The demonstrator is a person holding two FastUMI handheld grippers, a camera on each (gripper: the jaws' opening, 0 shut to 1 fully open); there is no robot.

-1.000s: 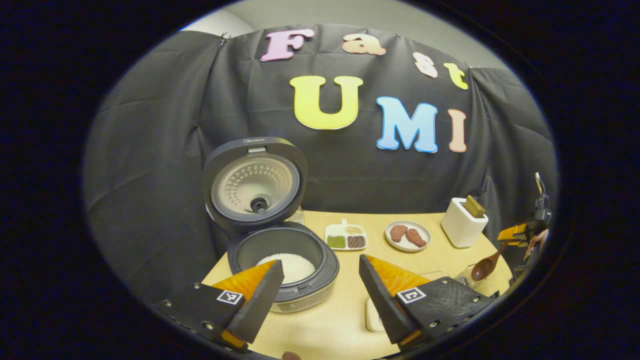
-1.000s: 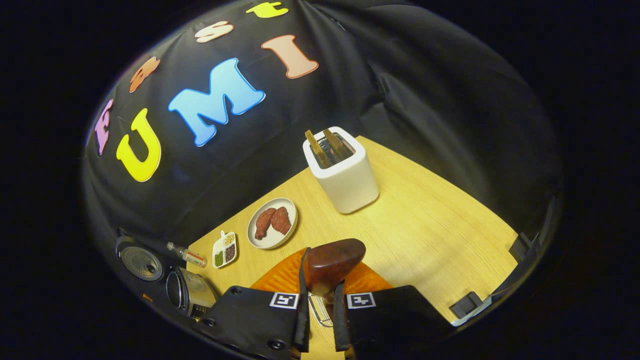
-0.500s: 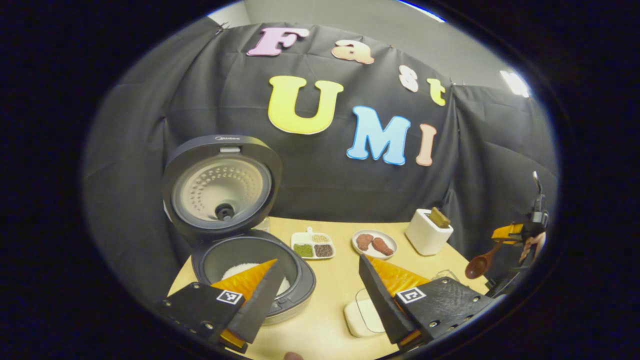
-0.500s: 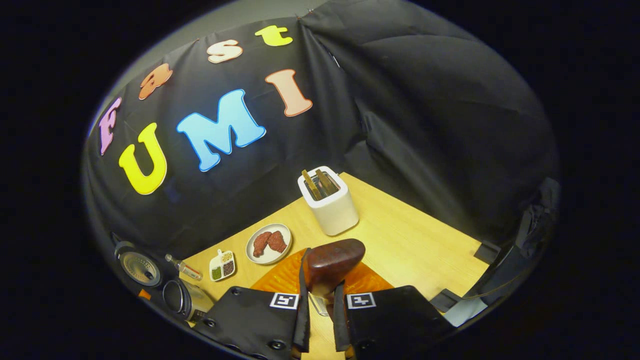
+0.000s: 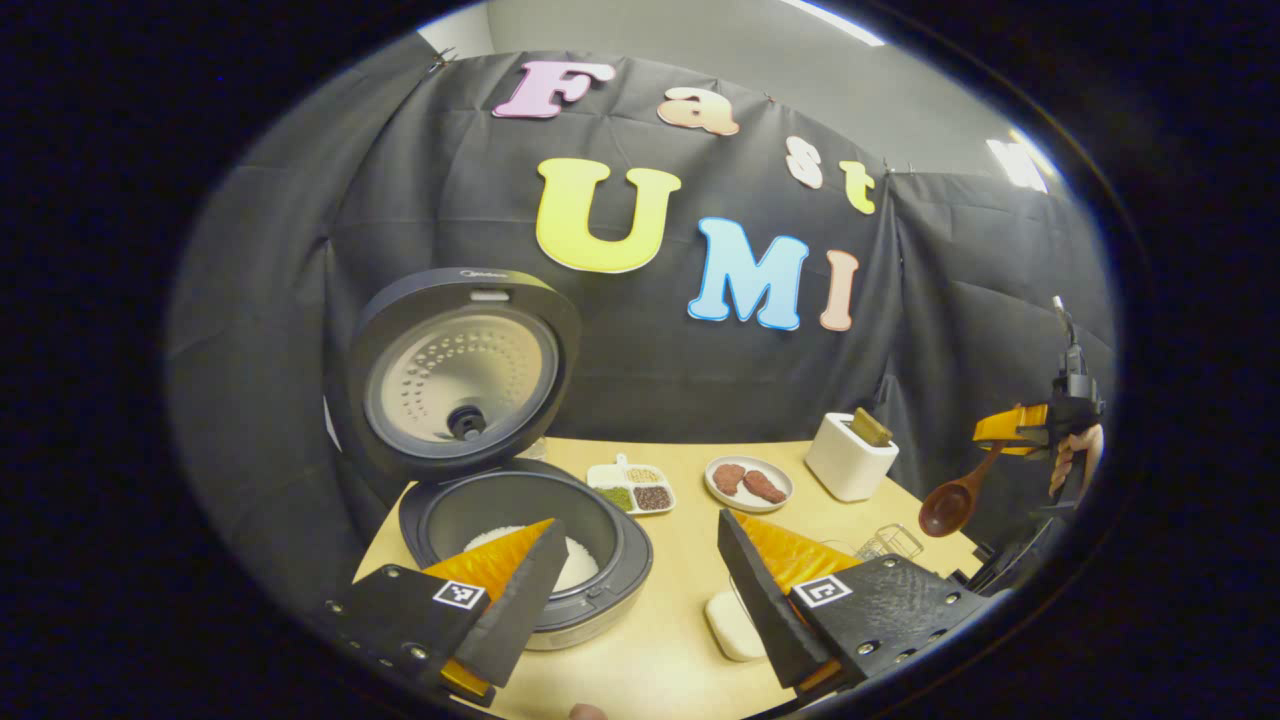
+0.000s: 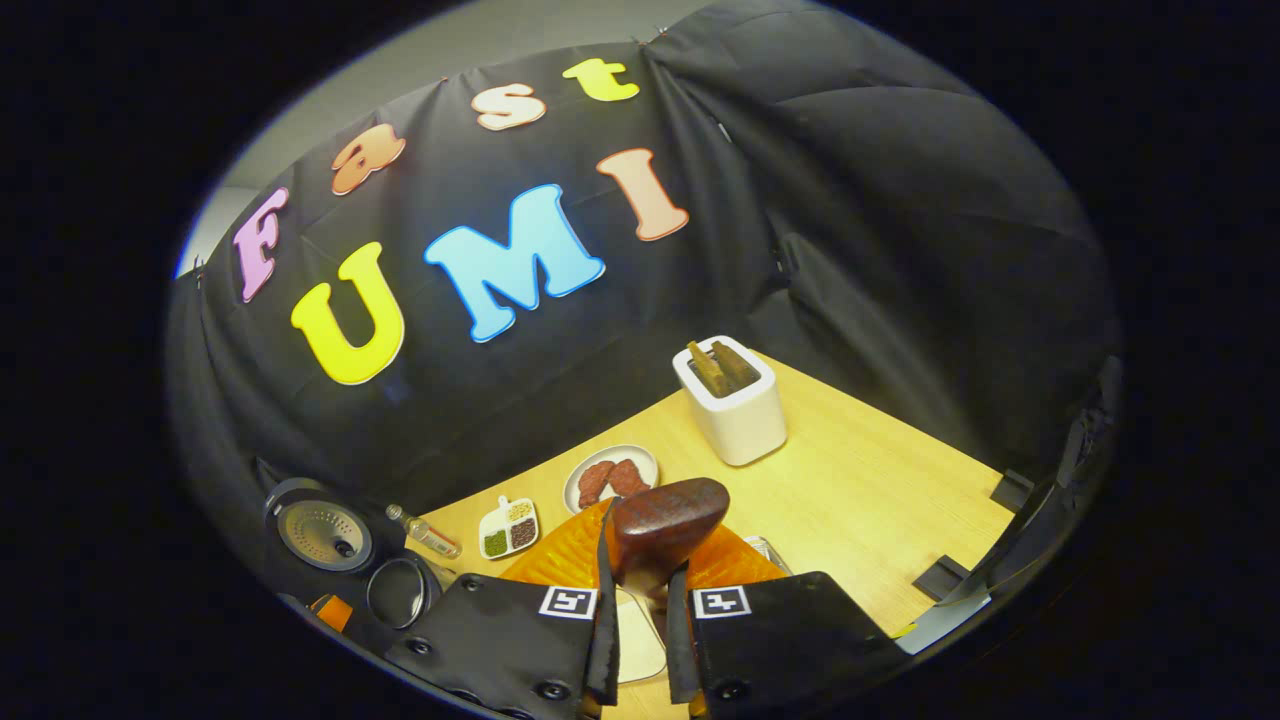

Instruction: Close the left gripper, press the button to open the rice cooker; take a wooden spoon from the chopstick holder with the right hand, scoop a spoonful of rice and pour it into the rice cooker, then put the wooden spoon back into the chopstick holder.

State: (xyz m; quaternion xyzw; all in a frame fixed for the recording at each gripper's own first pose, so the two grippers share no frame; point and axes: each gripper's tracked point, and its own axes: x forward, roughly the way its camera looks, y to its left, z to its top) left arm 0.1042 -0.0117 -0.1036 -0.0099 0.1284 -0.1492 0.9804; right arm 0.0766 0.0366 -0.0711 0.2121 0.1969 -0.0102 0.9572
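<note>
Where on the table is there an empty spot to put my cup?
Bare wood lies right of the white holder, out to the table's edge. Another bare strip runs between the rice cooker and the meat plate. It is crowded along the back: seed dish, plate, holder.

Staged kitchen booth — wooden table (image 6: 860, 500), rice cooker (image 5: 520, 520), toaster (image 6: 735, 405), food plate (image 5: 748, 483).
</note>
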